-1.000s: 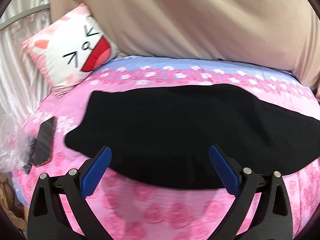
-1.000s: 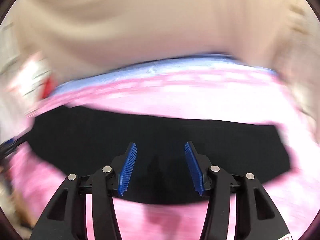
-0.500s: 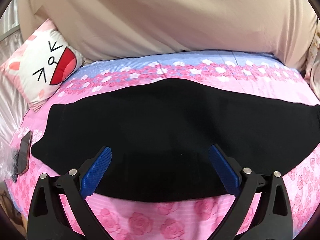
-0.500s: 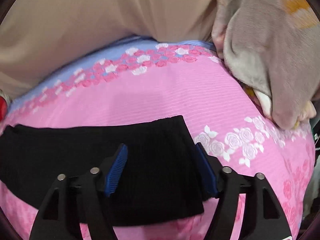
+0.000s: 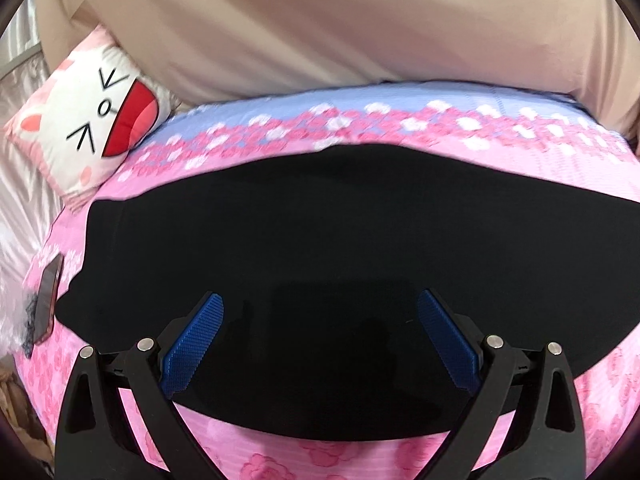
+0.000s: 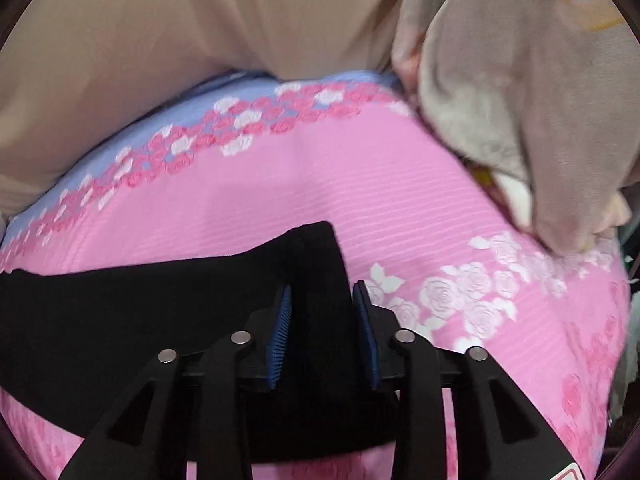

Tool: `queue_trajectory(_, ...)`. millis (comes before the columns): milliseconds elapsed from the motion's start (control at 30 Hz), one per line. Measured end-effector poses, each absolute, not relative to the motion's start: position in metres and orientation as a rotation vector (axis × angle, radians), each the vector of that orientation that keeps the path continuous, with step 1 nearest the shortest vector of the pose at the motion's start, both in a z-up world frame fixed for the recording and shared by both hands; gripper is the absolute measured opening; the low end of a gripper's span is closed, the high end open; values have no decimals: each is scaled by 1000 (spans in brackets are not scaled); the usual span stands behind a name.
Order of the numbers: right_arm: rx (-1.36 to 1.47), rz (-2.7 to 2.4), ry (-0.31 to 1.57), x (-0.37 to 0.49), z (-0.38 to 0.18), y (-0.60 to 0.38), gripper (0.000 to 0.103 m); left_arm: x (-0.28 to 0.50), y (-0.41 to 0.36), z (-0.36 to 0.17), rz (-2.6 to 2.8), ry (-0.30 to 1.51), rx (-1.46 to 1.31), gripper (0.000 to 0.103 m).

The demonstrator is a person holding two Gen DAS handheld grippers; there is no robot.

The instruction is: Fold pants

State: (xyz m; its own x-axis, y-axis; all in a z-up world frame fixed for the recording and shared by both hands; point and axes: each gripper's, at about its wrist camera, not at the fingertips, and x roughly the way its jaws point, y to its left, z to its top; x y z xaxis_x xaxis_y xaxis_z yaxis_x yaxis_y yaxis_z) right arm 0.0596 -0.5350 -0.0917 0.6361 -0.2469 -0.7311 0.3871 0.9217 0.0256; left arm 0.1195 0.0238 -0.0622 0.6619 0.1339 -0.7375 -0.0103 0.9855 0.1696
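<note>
A: Pants point(image 5: 340, 248): black, spread flat along the bed point(image 5: 400, 456), long axis running left to right. Pink rose-print cover under them, a blue band with white and pink roses on the far side.

B: Left hand-held gripper point(image 5: 320, 340)?

A: Hovering over the near middle of the pants, blue pads point(image 5: 192, 348) wide apart. Nothing pinched between them; cloth lies flat below.

B: And the right hand-held gripper point(image 6: 322, 332)?

A: At the right end of the pants point(image 6: 160, 320). Its jaws are closing, and a ridge of black fabric stands between them. The end of the cloth has bunched up into a raised peak just beyond the pads point(image 6: 280, 332). Pads sit against the fold on both sides, so I log it as clamped on the pants.

B: Anything around the edges?

A: In the left wrist view: a cushion point(image 5: 96, 120) with a cartoon face at the far left, leaning against beige fabric point(image 5: 320, 28) that fills the far side. A phone point(image 5: 48, 300) lies on the bed at the left edge, just beside the left end of the pants, not touching. Crumpled clear plastic point(image 5: 12, 312) past it.

B: Right side?

A: In the right wrist view a grey-beige blanket point(image 6: 520, 100) is heaped at the far right of the bed, well apart from the pants. White roses are printed on the cover between them.
</note>
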Motion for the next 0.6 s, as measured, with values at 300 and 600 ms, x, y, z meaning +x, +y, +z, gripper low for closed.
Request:
queue_trajectory(300, 24, 143, 756, 89, -48, -331, 42, 112, 62, -58, 121, 822, 125, 96)
queue_trajectory(600, -154, 510, 843, 153, -86, -101, 42, 98, 114, -54, 190, 829, 108, 96)
